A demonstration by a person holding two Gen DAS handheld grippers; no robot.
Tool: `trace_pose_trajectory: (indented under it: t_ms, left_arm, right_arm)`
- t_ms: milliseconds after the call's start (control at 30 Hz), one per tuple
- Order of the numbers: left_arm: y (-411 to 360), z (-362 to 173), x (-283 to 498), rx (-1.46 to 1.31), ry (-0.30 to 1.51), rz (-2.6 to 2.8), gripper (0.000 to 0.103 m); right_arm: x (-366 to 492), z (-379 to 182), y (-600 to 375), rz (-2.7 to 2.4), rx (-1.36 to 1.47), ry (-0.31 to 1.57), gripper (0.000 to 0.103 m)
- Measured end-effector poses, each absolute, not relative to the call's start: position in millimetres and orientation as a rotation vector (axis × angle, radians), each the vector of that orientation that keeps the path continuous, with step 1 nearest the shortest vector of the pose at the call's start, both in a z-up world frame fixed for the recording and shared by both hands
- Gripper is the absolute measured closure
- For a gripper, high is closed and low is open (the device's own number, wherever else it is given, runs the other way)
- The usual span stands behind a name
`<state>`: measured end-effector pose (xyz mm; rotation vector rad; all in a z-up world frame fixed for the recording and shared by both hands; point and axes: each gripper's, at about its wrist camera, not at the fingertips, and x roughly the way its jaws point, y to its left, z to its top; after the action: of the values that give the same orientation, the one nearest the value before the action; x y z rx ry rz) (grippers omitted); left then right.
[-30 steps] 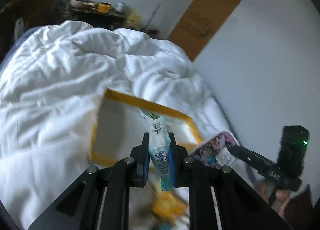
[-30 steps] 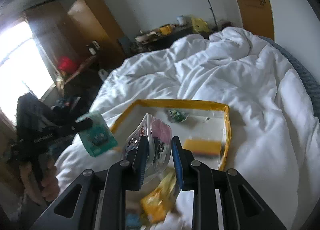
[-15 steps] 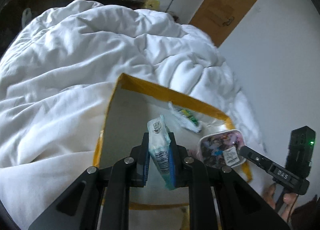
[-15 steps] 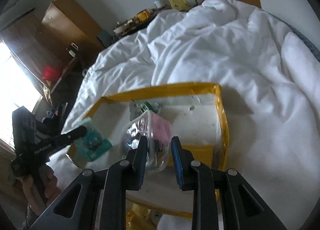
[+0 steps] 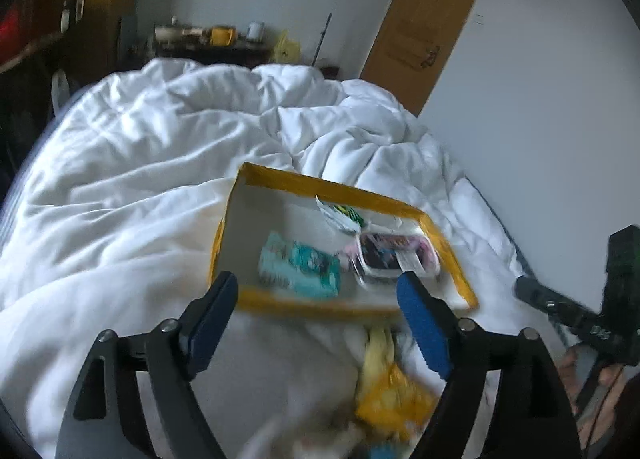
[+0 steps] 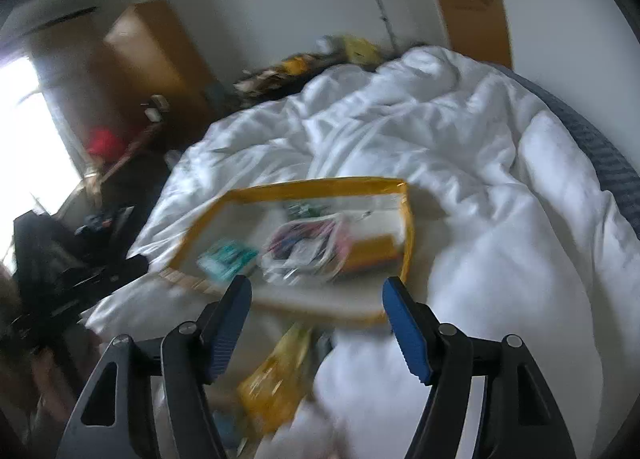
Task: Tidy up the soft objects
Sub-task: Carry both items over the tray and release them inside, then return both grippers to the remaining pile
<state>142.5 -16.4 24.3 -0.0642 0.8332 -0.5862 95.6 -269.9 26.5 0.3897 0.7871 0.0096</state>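
Note:
A shallow box with a yellow rim (image 5: 304, 183) (image 6: 320, 184) lies on the white duvet. Inside it lie a teal tissue pack (image 5: 298, 265) (image 6: 226, 257), a clear pink-edged pouch (image 5: 394, 253) (image 6: 306, 247) and a small green-and-white packet (image 5: 340, 215) (image 6: 302, 209). My left gripper (image 5: 318, 299) is open and empty, just short of the box's near rim. My right gripper (image 6: 316, 301) is open and empty above the near rim; it also shows at the right of the left wrist view (image 5: 576, 311). A yellow packet (image 5: 390, 403) (image 6: 276, 383) lies on the duvet below both grippers.
The rumpled white duvet (image 5: 140, 179) covers the bed. A white wall (image 5: 540, 99) runs along the bed's right side, with a brown door (image 5: 428, 27) behind. A cluttered dark table (image 5: 208, 43) and wooden wardrobes (image 6: 152, 59) stand beyond the bed.
Both grippers have opened and pulled back from the box. The teal pack has left the left gripper and the clear pouch has left the right; both now lie in the box.

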Motion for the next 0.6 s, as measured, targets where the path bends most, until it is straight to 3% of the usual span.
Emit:
trace_pose_trajectory:
  t_ms: [133,400,600]
  left_arm:
    - [-1,30,86,-0.027,0.819,-0.591,0.022]
    - [21,1,-12,-0.053,0.917,-0.636,0.022]
    - [20,-2,-58,0.068,0.923,-0.680,0.022]
  right_arm:
    - [32,40,-248,0.067,0.409,0.727,0.024]
    - [-31,29,-208,0.142,0.543,0.805,0.023]
    - [-64,30,-184,0.125,0.477,0.834,0.023]
